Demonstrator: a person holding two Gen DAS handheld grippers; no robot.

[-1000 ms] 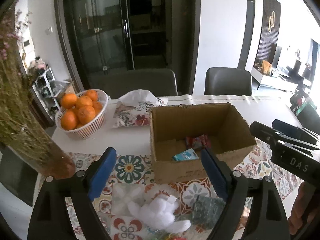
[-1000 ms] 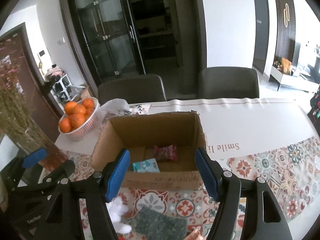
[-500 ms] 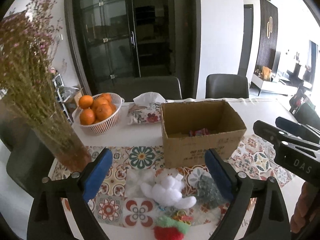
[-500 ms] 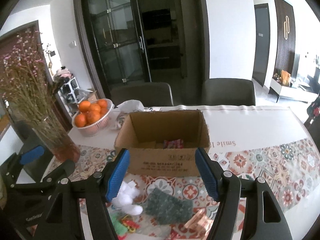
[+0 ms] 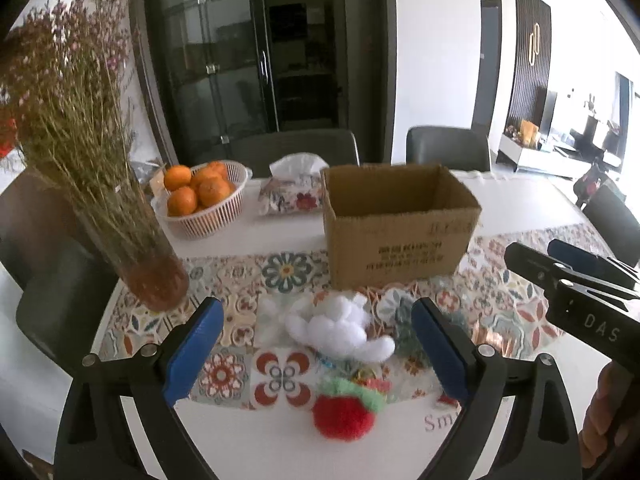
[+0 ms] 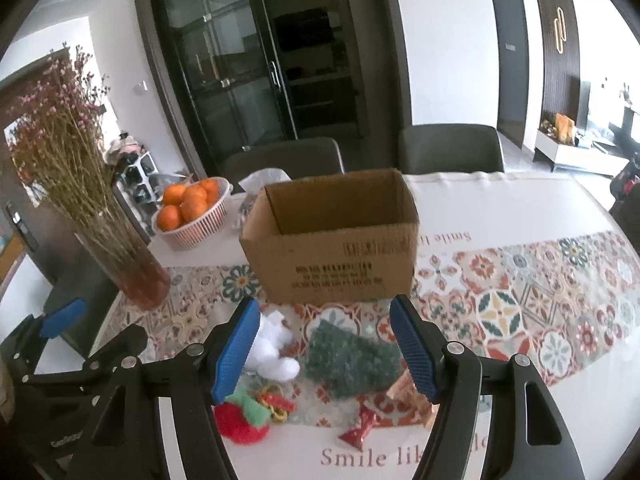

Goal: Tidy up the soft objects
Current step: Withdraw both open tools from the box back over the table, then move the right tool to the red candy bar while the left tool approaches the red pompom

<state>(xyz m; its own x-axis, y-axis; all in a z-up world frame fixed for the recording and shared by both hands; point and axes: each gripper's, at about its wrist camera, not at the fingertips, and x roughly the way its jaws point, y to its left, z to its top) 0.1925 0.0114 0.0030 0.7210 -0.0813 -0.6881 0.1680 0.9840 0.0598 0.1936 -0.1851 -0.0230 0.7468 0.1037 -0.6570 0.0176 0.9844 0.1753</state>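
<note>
An open cardboard box [image 5: 400,224] [image 6: 336,240] stands on the patterned table runner. In front of it lie a white plush toy [image 5: 340,326] [image 6: 276,344], a grey-green fuzzy cloth [image 6: 352,360] [image 5: 404,320], a red and green plush strawberry [image 5: 346,410] [image 6: 240,416] and small wrapped sweets [image 6: 360,428]. My left gripper [image 5: 316,352] is open and empty, above the white toy. My right gripper [image 6: 324,348] is open and empty, above the grey-green cloth. Each gripper shows at the edge of the other's view.
A glass vase of dried flowers [image 5: 140,252] [image 6: 128,260] stands at the left. A white basket of oranges [image 5: 200,200] [image 6: 192,212] and a floral tissue pack [image 5: 292,192] sit behind the box. Dark chairs [image 5: 448,148] stand at the far side.
Both grippers have pulled back and down from above the box. The box inside is now hidden, and the soft objects in front of it have come into view.
</note>
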